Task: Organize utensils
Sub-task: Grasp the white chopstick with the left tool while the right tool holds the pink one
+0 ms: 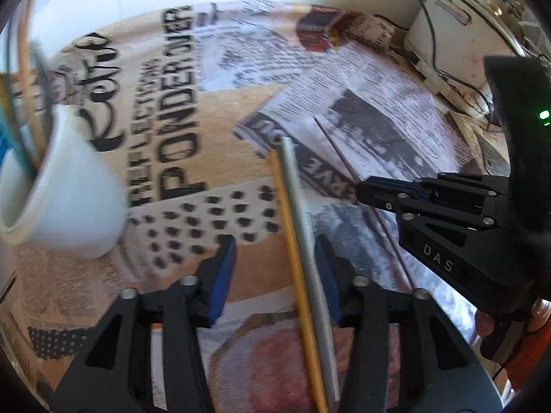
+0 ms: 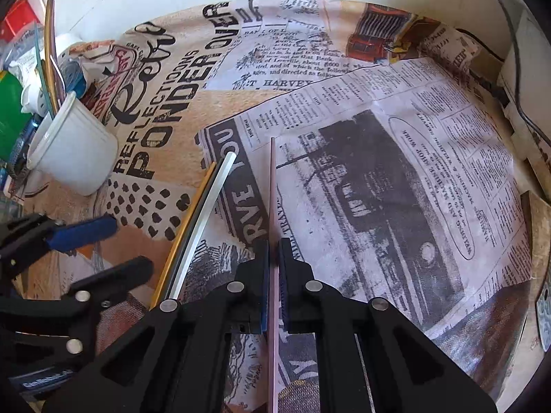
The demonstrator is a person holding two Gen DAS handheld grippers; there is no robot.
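- Thin pink straw [image 2: 273,206] lies lengthwise on the printed newspaper-pattern tablecloth [image 2: 396,158], running straight toward the right wrist camera.
- Right gripper [image 2: 274,251] is clamped narrow on the pink straw, blue pads pressing it from both sides; straw tip sticks out ahead of the fingers.
- Left wrist view shows the same pink straw [image 1: 339,153] entering the right gripper [image 1: 360,191] from the front.
- Yellow thin straw [image 2: 187,234] and wider clear-white straw [image 2: 210,213] lie side by side on the cloth, just left of the pink one, apart from it.
- Left gripper [image 1: 275,268] is spread wide, blue-padded fingers [image 1: 224,275] on either side of the yellow straw [image 1: 292,241] and white straw [image 1: 303,220]; white straw sits close to the right pad, contact unclear, nothing gripped.
- White plastic cup [image 2: 72,148] stands on the cloth to the far left, holding several upright straws [image 2: 50,58].
- Cup [image 1: 69,192] appears blurred in the left view.
- Green and red clutter [image 2: 13,69] behind the cup.
- White appliance with black cables [image 1: 447,34] at the table's far right corner.
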